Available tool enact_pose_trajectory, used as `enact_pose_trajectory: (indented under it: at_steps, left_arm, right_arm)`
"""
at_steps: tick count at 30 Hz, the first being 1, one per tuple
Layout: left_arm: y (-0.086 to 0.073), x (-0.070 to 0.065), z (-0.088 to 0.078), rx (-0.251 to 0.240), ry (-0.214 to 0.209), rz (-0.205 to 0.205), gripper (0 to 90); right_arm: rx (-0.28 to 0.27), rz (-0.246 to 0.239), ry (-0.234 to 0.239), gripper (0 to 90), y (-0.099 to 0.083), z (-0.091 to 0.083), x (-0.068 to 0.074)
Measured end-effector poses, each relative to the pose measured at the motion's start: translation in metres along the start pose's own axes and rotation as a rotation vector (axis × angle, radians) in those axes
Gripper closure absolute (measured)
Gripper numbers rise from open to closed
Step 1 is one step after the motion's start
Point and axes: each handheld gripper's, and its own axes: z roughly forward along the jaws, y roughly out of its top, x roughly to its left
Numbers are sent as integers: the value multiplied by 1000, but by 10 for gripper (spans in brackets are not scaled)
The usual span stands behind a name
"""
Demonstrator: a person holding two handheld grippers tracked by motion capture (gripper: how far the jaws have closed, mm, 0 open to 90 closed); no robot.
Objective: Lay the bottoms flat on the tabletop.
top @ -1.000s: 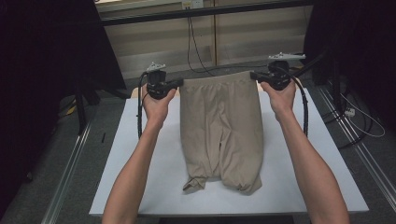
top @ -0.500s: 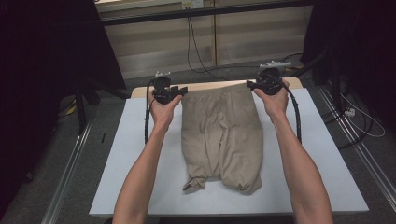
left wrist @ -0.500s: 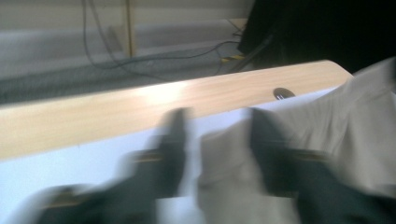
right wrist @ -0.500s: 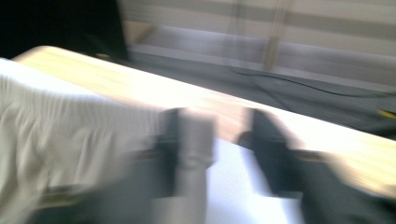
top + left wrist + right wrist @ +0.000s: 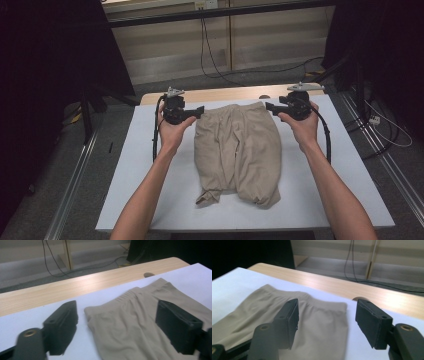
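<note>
Beige shorts (image 5: 237, 150) lie flat mid-table, waistband far, hems still bunched. Left gripper (image 5: 198, 111) and right gripper (image 5: 270, 106) flank waistband corners, jaws apart, empty. Likely folding not begun.

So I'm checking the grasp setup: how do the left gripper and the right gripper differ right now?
The left gripper sits at the waistband's left corner of the beige pants; the right gripper sits at its right corner. The left gripper's tips point toward the table's right side, the right gripper's toward its left, so they face each other. Both are open, each with a waistband corner between its jaws, not yet clamped.
</note>
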Motion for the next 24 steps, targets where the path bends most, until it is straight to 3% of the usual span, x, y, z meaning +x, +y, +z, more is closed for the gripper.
enact_pose_trajectory:
  at_steps: [6,8,9,10,13,15,16,18,21,24]
  left_arm:
    - [-18,-17,-21,10,-44,58,132]
    - [-31,-26,-35,28,-64,90,127]
    - [-31,-26,-35,28,-64,90,126]
    - [-41,-32,-44,37,-73,91,124]
    - [-56,-40,-57,50,-90,93,119]
    - [-61,-43,-61,56,-93,105,120]
    - [-71,-49,-70,64,-96,121,119]
    - [-76,-52,-75,54,-100,122,128]
    - [-90,-63,-96,41,-116,134,168]
    - [-101,-71,-109,49,-128,139,176]
  right_arm:
    - [41,-60,47,390,-24,-23,22]
    - [46,-76,67,411,-30,-33,29]
    - [46,-76,67,411,-30,-33,29]
    - [40,-84,88,461,-38,-44,37]
    - [35,-89,117,489,-52,-58,51]
    - [44,-96,124,492,-57,-62,56]
    - [67,-121,138,495,-65,-69,66]
    - [74,-137,174,544,-73,-77,76]
    - [94,-161,218,653,-83,-90,90]
    - [117,-190,257,697,-92,-101,104]
